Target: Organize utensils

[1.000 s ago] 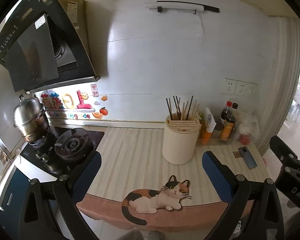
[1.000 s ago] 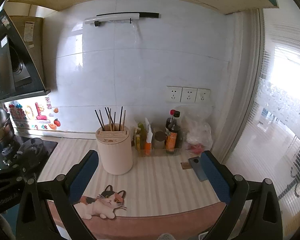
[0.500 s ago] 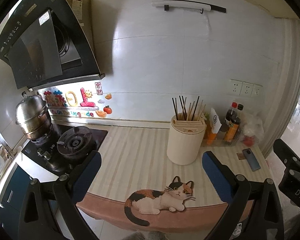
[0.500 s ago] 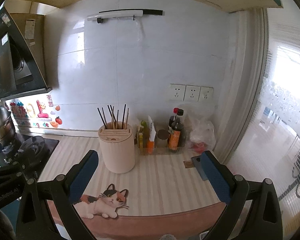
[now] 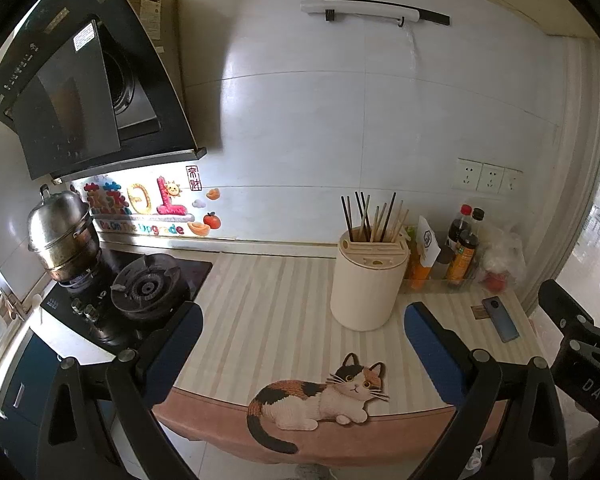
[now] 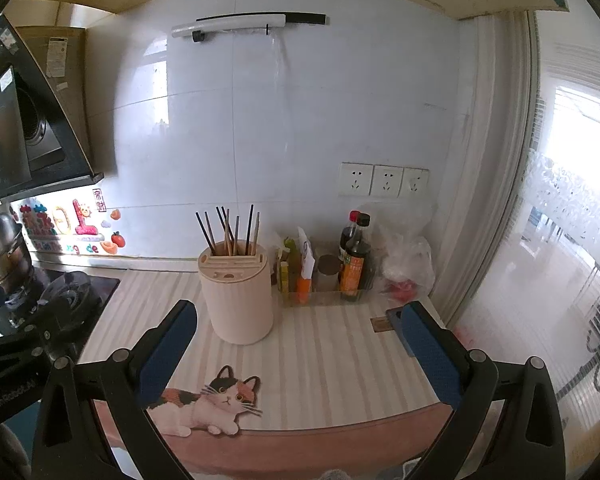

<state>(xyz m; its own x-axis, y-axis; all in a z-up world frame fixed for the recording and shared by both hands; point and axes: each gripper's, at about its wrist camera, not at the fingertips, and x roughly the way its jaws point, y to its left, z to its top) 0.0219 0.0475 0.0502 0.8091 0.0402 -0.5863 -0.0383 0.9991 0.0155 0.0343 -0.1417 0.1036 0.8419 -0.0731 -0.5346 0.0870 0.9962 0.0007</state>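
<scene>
2 grippers, both empty, jaws spread wide w/ nothing between the blue pads. Left gripper (image 5: pixel 303 346) and right gripper (image 6: pixel 298 342) hang off the front edge of the counter (image 5: pixel 272 300), short of everything on it, pointing at the back wall.

Task's things: chopsticks (image 5: pixel 374 218), dark and light mixed, stand upright in the slotted top of the cream holder (image 5: pixel 368 280), leaning a bit apart from each other. Holder sits mid-counter, just left of the sauce bottles (image 5: pixel 462 248). No loose utensil visible on the striped surface in either view; only a phone (image 5: pixel 500 318) near the right end and a cat-shaped mat (image 5: pixel 320 394) at the front edge. Stove (image 5: pixel 148 288) and steel pot (image 5: pixel 60 232) off to the left.

Step in hand, as a judgement: can't settle it. Sticks in the holder + empty grippers held back fits 2 readings: sticks are stowed and the job's about wrapped, or they're a mixed bunch awaiting sorting by colour/slot. Pics don't say which.

If any more handling is due, it'd need a narrow pinch near a stick's top end, lifting straight up so neighbours don't drag along; thin, smooth sticks prob. slip or twist in wide pads, and the holder looks light enough to tip if pulled sideways.
</scene>
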